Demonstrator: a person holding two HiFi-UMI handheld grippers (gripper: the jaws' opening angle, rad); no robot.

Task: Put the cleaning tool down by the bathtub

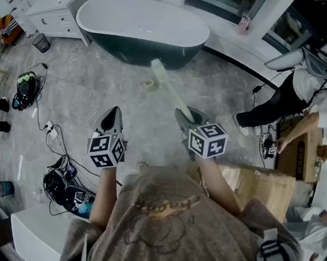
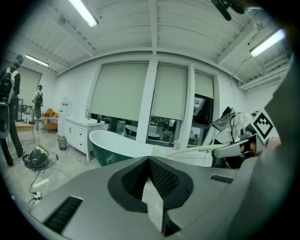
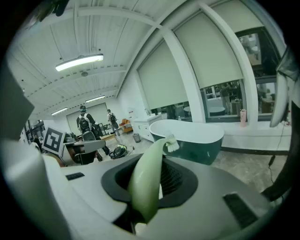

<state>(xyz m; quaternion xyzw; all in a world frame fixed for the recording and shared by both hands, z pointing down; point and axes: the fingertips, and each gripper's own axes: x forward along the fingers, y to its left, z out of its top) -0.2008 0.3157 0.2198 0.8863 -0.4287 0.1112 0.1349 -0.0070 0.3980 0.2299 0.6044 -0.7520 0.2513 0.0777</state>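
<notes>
A dark green bathtub (image 1: 140,51) with a white inside stands ahead on the grey floor, also seen in the left gripper view (image 2: 110,145) and the right gripper view (image 3: 197,140). My right gripper (image 1: 183,113) is shut on the handle of a pale green long-handled cleaning brush (image 1: 169,90). The brush is held in the air and its white bristle head (image 3: 171,143) points toward the tub. The handle (image 3: 147,183) runs between the pads of my right gripper (image 3: 157,161). My left gripper (image 1: 114,113) hangs beside it, its jaws (image 2: 149,160) shut with nothing in them.
A small roll (image 1: 149,86) lies on the floor near the tub. Cables and bags (image 1: 25,87) are spread at the left, with a waste bin (image 1: 41,42) and a white cabinet (image 1: 53,17) beyond. A person (image 1: 280,104) crouches at the right by cardboard boxes (image 1: 269,186).
</notes>
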